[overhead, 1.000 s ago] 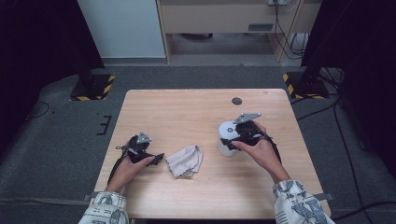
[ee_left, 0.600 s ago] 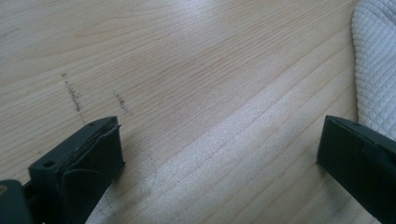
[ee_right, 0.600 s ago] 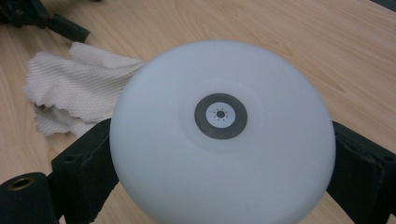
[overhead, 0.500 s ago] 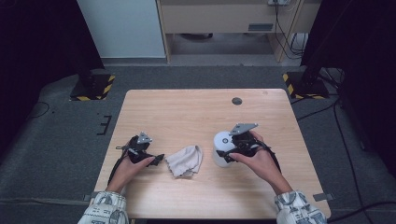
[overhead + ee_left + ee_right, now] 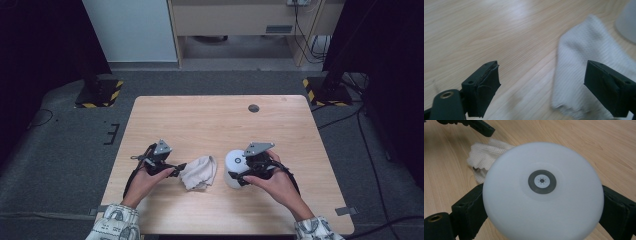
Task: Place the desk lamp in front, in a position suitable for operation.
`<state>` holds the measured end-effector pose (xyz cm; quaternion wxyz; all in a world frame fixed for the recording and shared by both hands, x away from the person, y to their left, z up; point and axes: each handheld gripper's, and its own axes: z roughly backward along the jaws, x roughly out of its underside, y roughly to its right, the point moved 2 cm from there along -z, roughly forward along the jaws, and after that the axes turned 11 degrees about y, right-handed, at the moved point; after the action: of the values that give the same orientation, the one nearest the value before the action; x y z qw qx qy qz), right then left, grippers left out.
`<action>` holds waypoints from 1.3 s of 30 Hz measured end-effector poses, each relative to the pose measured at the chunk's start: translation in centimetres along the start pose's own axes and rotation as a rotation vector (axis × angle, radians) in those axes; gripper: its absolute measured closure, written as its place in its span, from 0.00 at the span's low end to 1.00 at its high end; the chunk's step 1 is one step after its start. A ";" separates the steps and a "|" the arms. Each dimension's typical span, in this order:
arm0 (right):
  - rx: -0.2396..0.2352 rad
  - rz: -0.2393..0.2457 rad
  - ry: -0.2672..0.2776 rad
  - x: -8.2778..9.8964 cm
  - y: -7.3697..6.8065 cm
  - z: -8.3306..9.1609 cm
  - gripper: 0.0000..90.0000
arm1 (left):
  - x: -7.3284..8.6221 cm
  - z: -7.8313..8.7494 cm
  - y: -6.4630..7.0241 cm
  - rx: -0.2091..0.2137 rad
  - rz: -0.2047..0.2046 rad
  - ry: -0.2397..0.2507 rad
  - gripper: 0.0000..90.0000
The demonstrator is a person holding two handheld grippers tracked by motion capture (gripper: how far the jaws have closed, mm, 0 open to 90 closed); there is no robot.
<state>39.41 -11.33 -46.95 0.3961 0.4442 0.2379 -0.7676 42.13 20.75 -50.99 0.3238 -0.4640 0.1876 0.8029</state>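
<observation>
A white round device [image 5: 235, 167] [image 5: 543, 192] with a grey ring mark on top stands on the wooden table [image 5: 210, 120]. My right gripper [image 5: 239, 175] [image 5: 541, 207] is shut on its sides, one jaw against each side. A crumpled white cloth [image 5: 199, 172] [image 5: 589, 70] [image 5: 484, 157] lies just left of the device. My left gripper [image 5: 181, 166] [image 5: 544, 87] is open at the cloth's left edge, with its jaws wide apart. One jaw hangs over the cloth and the other over bare wood. A curved white edge [image 5: 627, 20] shows at the top right of the left gripper view.
A small dark round disc [image 5: 253, 108] sits in the tabletop near the far right. Grey floor surrounds the table, with black stands on yellow-striped bases [image 5: 99, 93] [image 5: 327, 90] beyond the far corners. A cabinet [image 5: 240, 20] stands behind.
My right gripper has carried the white device left and toward the person, closer to the cloth. The left gripper and the cloth have stayed in place.
</observation>
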 end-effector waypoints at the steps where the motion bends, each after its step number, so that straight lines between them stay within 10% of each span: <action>1: 0.000 0.000 0.000 0.0 0.0 0.0 0.10 | -0.3 -0.1 0.5 0.017 -0.005 0.010 0.16; 10: 0.012 0.018 0.018 0.3 -0.5 0.4 0.08 | -1.3 -1.4 4.2 0.075 -0.101 -0.020 0.34; 27: -0.003 0.035 0.030 0.6 -1.2 0.3 0.10 | -1.3 -1.2 4.1 0.093 -0.090 -0.029 0.80; 39: -0.019 0.048 0.035 0.7 -1.0 -0.1 0.10 | -0.9 -1.4 5.6 0.165 -0.118 -0.047 0.78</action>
<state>38.39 -10.96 -47.53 0.4141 0.4595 0.2413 -0.7478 39.41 15.54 -50.87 0.4121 -0.4270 0.2176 0.7749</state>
